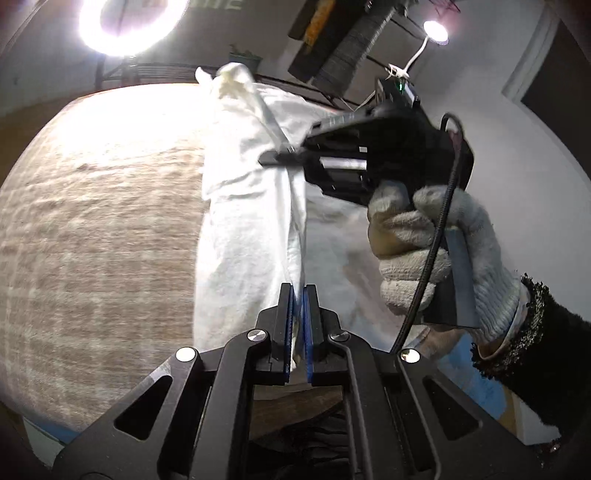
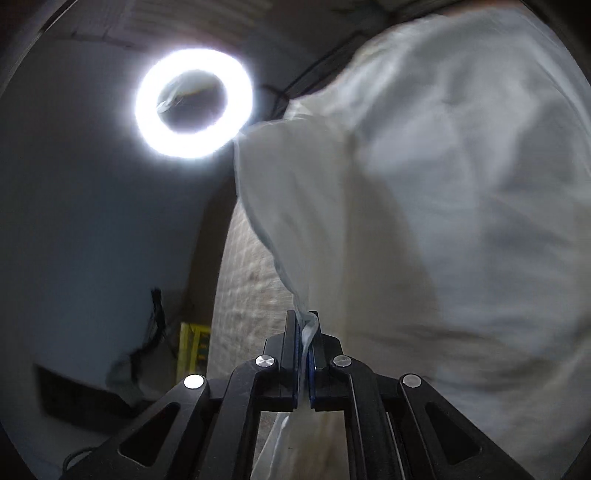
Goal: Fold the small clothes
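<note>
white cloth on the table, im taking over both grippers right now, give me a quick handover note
Left gripper: shut on an edge of the white cotton garment.
Right gripper: shut on another part of the garment's edge, held by a hand in a knitted work glove.
Garment: bunched and lifted between the two grippers, its far end trailing on the beige textured table cover.
Done: both grips taken.
Left: no neat fold shows yet; probably spread it flat, then fold.

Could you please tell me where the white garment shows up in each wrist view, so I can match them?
Left wrist: the white garment runs up the centre, from the bottom fingers to the table's far edge.
Right wrist: it fills the right half.
Shared landmark: the ring light, upper left in both.
</note>
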`<state>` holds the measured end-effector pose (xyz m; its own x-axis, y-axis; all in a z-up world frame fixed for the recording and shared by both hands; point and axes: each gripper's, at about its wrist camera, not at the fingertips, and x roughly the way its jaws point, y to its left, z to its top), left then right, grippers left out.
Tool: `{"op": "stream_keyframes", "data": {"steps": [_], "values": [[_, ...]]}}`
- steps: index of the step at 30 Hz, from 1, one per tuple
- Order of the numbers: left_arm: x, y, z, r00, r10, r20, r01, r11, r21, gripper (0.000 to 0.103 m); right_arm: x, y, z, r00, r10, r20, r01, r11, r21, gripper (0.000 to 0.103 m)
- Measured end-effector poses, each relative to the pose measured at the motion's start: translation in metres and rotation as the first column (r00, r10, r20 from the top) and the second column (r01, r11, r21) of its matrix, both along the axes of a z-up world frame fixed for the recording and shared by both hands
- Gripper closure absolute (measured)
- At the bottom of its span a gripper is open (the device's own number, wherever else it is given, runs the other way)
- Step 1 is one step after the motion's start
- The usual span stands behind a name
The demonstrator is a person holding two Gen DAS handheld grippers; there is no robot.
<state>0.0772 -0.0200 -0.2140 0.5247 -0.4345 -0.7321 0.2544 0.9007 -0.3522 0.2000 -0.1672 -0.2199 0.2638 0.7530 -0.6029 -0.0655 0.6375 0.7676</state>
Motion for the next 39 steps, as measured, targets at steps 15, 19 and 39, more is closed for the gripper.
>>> {"op": "stream_keyframes", "data": {"steps": [15,19,39], "values": [[-0.038,0.027,0.006,0.999,0.032,-0.017,-0.031,0.999,0.037,0.100,0.021,-0.010,-0.012,0.994,0.101,-0.048,-0.109,0.973,-0.201,0.095],[-0.028,0.046,0.000,0.995,0.098,-0.035,-0.096,0.995,0.041,0.100,0.006,-0.018,-0.003,0.994,0.112,-0.003,-0.107,0.942,-0.317,0.073],[0.007,0.013,-0.057,0.997,0.008,-0.076,0.002,0.991,0.132,0.100,-0.073,-0.012,0.009,0.976,0.194,0.104,-0.134,0.899,-0.417,0.073]]}}
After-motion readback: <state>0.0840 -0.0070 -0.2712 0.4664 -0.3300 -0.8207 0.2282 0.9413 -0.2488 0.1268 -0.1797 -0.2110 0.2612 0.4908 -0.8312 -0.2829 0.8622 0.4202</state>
